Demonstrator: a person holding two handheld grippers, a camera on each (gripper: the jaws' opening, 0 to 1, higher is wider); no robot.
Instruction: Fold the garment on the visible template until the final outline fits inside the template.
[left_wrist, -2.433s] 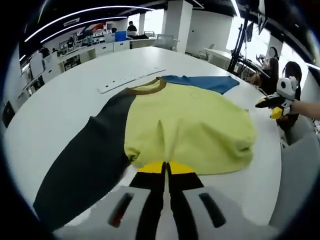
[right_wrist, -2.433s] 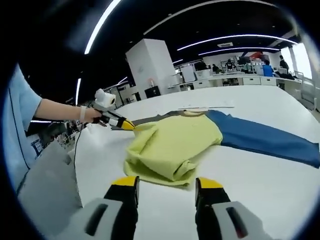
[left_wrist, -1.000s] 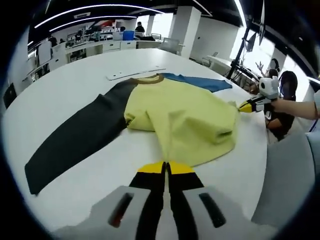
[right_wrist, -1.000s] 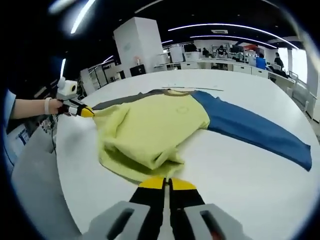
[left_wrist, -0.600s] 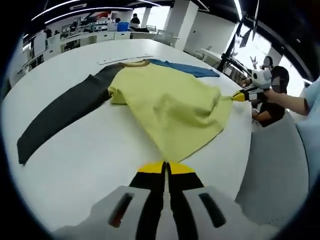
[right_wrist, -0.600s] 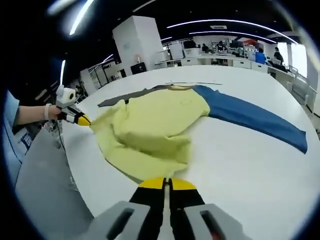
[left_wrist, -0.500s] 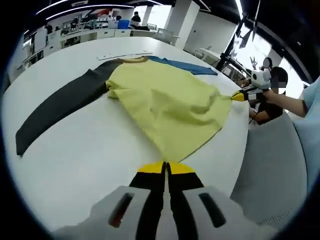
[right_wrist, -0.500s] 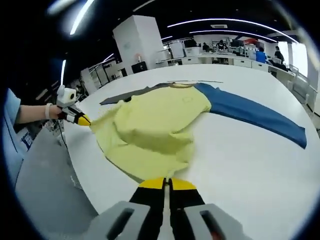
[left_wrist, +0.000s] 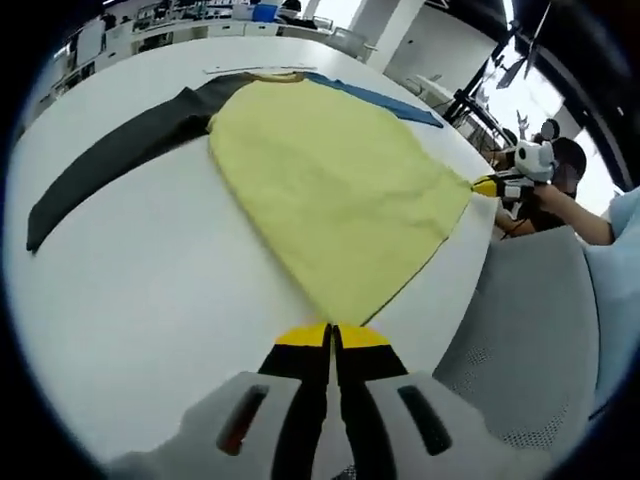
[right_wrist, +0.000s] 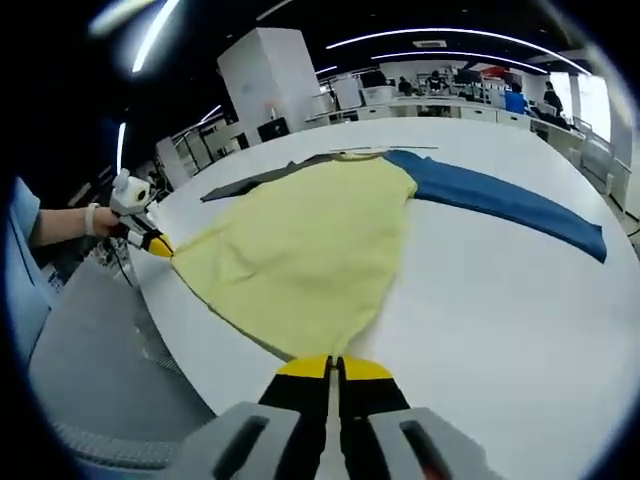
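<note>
Stretched flat across a white round worktop (left_wrist: 150, 290), a yellow garment (left_wrist: 330, 190) with one dark grey sleeve (left_wrist: 120, 160) and one blue sleeve (right_wrist: 500, 200) lies spread between two handheld grippers. Both hem corners are pinched: the left gripper (left_wrist: 331, 338) has its yellow-tipped fingers closed on the near corner in the left gripper view, while the right gripper (right_wrist: 333, 368) clamps the opposite corner, its fingers pressed together. A white strip (left_wrist: 240, 70) lies on the worktop just beyond the brown collar (left_wrist: 272, 76). A grey chair (left_wrist: 520, 330) stands beside the worktop edge.
</note>
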